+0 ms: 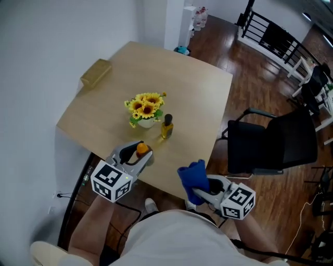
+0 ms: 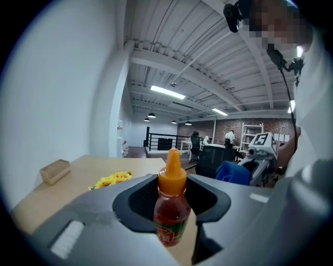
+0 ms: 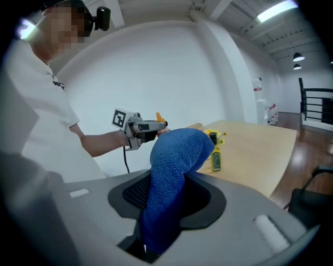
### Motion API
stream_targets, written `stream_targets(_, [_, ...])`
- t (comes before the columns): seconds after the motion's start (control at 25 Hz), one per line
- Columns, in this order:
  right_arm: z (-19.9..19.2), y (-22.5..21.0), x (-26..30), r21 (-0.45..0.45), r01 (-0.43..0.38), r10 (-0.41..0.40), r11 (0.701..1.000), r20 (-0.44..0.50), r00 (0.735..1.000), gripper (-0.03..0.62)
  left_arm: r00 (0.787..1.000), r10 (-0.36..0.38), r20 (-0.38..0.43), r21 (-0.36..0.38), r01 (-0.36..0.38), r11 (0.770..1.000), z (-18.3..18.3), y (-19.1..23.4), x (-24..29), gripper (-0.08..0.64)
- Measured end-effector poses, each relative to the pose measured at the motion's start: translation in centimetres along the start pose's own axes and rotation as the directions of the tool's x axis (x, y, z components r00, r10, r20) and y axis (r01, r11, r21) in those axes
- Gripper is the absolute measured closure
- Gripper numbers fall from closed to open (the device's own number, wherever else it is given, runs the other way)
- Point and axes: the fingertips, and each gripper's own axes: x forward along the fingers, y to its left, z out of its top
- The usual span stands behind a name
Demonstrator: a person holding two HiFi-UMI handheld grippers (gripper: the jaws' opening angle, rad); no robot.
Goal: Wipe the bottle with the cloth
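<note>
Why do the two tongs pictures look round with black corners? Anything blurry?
Left gripper view: a wide lens leaves black corners and bows the ceiling beams; the sauce bottle looks soft. Right gripper view: same dark rim, blue cloth sharp, ceiling lamp glaring. Head view: table edges curve.

A pale wooden tabletop (image 1: 177,78) stands with its left edge close beside a plain white wall (image 1: 31,78). Just past its far corner rises a white pillar (image 1: 174,21). The floor (image 1: 244,78) is dark reddish-brown planking with a slight sheen. A black office chair (image 1: 270,143) with armrests sits just off the tabletop's right edge. Well beyond it, a black railing (image 1: 273,36) runs across the room, with more dark chairs (image 1: 317,83) near it. Overhead, the white ceiling (image 2: 171,47) shows exposed beams. A long strip light (image 2: 167,92) and several small round lamps are lit. At the far end there is a brick wall (image 2: 231,127) with a white shelving rack (image 2: 250,127) before it.
</note>
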Motion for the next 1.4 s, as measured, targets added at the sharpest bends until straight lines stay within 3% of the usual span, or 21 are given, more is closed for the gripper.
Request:
stream_targets(0.24, [-0.7, -1.3, -3.6, 0.076, 0.145, -0.146, 0.987, 0.011, 0.989, 0.437, 0.995, 0.101, -0.018, -0.006, -0.101, 0.995, -6.0, 6.1, 4.9, 0.397])
stream_targets(0.6, [-1.1, -2.5, -6.1, 0.092, 0.261, -0.26, 0.961, -0.021, 0.965, 0.437, 0.977, 0.205, -0.065, -0.045, -0.208, 0.977, -12.9, 11.7, 10.4, 0.397])
stream_targets(0.96, [-1.8, -3.5, -8.1, 0.115, 0.314, -0.315, 0.942, -0.014, 0.949, 0.437, 0.976, 0.21, -0.054, -0.033, -0.212, 0.977, -13.6, 11.6, 11.3, 0.391])
stream_targets(1.12, [-1.5, -3.8, -8.8, 0.115, 0.29, -0.293, 0.95, 0.005, 0.956, 0.437, 0.972, 0.231, -0.051, -0.02, -0.232, 0.973, -12.5, 11.3, 10.5, 0.331])
stream_targets(1.4, [-1.3, -6.0, -9.2, 0.071, 0.173, -0.176, 0.982, 0.041, 0.984, 0.437, 0.926, 0.377, -0.01, -0.041, -0.378, 0.925, -9.0, 8.2, 5.5, 0.333])
